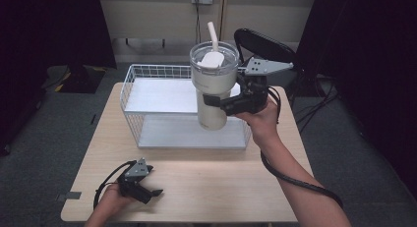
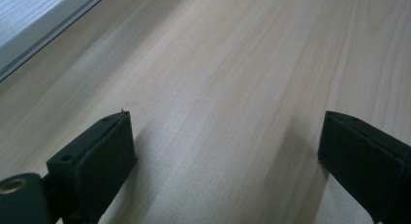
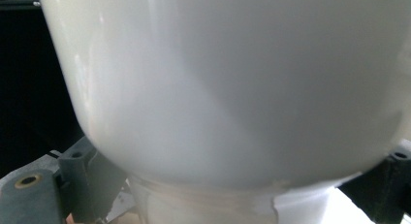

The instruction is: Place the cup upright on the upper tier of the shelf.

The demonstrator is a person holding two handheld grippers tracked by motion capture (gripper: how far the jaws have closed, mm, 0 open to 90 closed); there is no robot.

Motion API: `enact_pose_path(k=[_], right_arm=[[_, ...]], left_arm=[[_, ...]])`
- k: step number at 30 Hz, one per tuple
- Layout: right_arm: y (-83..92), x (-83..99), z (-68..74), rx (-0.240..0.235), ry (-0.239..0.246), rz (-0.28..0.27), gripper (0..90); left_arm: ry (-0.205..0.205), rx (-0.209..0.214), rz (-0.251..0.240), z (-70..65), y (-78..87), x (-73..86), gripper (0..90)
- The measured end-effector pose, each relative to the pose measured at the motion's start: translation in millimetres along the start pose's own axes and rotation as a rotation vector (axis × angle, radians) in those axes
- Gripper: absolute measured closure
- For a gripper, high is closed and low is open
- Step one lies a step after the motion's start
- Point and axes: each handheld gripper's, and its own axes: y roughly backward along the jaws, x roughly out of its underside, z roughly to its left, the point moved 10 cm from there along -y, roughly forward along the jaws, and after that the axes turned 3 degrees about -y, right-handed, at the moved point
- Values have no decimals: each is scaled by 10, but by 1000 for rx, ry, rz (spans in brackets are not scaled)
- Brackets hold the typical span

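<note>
A large cream tumbler (image 1: pixel 212 89) with a clear lid and a white straw is held upright over the right part of a white wire rack (image 1: pixel 157 67). My right gripper (image 1: pixel 216 103) is shut on its narrower lower body from the right. In the right gripper view the tumbler (image 3: pixel 232 88) bulges just above the jaws, which press on both sides of it (image 3: pixel 240 192). My left gripper (image 1: pixel 150 193) lies low at the table's front left, open. Its jaws stand wide apart over bare wood (image 2: pixel 225 156) with nothing between them.
The rack has an upper shelf (image 1: pixel 157 95) and a lower base board (image 1: pixel 192 133) on the light wooden table (image 1: pixel 211 183). The rack's base edge (image 2: pixel 43 27) shows in the left gripper view. A black chair (image 1: pixel 265 42) stands behind the table's right side.
</note>
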Motion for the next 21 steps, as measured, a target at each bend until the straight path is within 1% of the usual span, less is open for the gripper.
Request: enact_pose_path(k=[4, 10, 15, 21], right_arm=[[-22, -30, -29, 10, -1, 3, 92], [-47, -95, -87, 29, -7, -7, 92], [-56, -159, -138, 47, 3, -9, 92], [-79, -202, -211, 57, -9, -19, 92]], left_arm=[[0, 1, 0, -1, 0, 0, 55], [0, 1, 0, -2, -1, 0, 53], [-1, 2, 1, -1, 0, 0, 53], [-1, 2, 0, -2, -1, 0, 53]])
